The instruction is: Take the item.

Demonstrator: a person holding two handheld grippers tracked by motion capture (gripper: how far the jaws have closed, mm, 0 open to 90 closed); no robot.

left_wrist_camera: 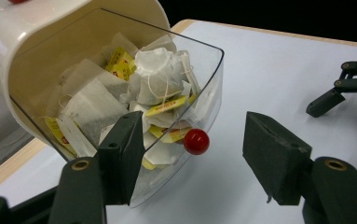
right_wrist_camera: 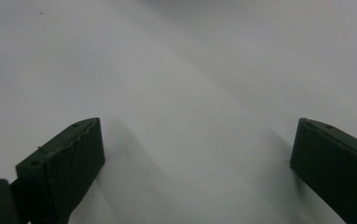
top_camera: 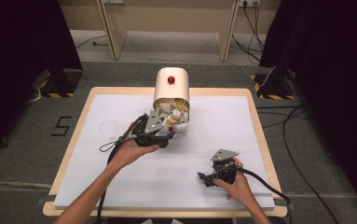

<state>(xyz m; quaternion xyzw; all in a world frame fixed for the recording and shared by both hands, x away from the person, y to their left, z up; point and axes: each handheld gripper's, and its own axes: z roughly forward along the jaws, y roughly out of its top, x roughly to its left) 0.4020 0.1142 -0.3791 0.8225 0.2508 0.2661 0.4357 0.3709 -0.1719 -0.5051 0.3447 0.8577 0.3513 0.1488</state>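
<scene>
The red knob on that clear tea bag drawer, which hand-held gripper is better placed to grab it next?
Left. The left hand-held gripper is open right at the clear drawer, its jaws straddling the red knob. The right hand-held gripper is open over bare white table, farther from the dispenser.

A wooden-edged desk [top_camera: 255, 126] stands on grey carpet [top_camera: 27, 154], most of its top covered by a white sheet [top_camera: 176, 168]. Near the sheet's left edge lies a small clear round disc [top_camera: 109, 126]; what it is I cannot tell. A black figure 5 [top_camera: 61, 126] is marked on the carpet left of the desk. Black curtains [top_camera: 17, 46] hang on both sides, each with a yellow-and-black striped base [top_camera: 57, 84] at its foot. Cables [top_camera: 292, 140] loop over the floor on the right. Pale wooden legs [top_camera: 112, 28] stand beyond.
</scene>
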